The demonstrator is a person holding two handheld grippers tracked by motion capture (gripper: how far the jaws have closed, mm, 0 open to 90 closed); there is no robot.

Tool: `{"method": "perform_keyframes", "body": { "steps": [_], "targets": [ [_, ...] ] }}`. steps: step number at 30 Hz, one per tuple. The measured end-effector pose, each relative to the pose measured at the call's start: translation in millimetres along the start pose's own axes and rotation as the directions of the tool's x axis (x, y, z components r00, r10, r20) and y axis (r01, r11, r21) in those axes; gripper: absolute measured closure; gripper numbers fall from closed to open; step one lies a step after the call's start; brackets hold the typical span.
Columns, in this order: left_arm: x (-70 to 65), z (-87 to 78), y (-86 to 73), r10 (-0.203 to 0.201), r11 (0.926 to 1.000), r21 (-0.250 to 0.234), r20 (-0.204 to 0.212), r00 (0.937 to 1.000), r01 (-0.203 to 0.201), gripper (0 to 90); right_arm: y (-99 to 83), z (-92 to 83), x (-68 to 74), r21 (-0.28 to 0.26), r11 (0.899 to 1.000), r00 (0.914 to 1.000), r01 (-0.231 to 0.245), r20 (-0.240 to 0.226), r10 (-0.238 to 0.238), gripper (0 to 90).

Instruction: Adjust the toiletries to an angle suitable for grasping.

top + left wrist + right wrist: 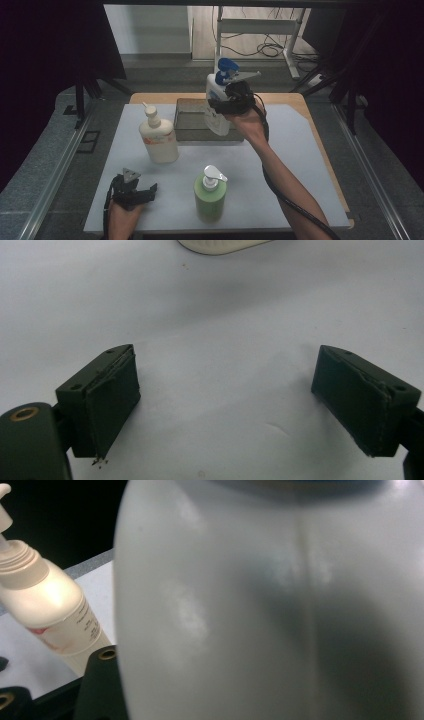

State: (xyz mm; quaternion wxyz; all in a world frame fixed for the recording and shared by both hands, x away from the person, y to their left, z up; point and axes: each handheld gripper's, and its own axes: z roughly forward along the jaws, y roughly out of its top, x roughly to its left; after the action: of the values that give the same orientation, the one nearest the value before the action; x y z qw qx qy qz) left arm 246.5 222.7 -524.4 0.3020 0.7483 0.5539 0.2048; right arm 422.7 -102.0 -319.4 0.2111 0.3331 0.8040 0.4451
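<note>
My right gripper [227, 102] is shut on a white bottle with a blue pump top [218, 90] and holds it in the air over the dark tray [192, 127] at the back of the mat. The bottle's white body [270, 605] bulges close in the right gripper view and hides the jaws. My left gripper [137, 192] rests at the front left of the mat, open, with nothing but bare mat between its pads [112, 400]. A cream pump bottle [157, 137] stands left of the tray, and its base [220, 245] edges into the left gripper view.
A green pump bottle [211, 195] stands at the front middle of the white mat [280, 170]. The cream bottle [45, 610] shows at the left of the right gripper view. The wooden table edge [320, 150] runs along the right. Cables and a stand lie beyond the table.
</note>
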Motion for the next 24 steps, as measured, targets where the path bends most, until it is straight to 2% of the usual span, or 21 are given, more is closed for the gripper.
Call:
{"method": "perform_keyframes", "body": {
  "steps": [12, 24],
  "targets": [
    [0.0, 0.1, 0.1, 0.0, 1.0, 0.0, 0.0, 1.0, 0.0, 11.1, 6.9, 24.7, 5.2, -0.001, 1.0, 0.9998, -0.021, 0.005, 0.021, 37.8],
    [-0.1, 0.2, 0.2, -0.001, 1.0, 0.0, 0.001, 1.0, 0.001, 11.0, 15.4, 50.0, 12.9, 0.004, 1.0, 0.9998, -0.013, 0.015, 0.013, 37.8]
  ]
}}
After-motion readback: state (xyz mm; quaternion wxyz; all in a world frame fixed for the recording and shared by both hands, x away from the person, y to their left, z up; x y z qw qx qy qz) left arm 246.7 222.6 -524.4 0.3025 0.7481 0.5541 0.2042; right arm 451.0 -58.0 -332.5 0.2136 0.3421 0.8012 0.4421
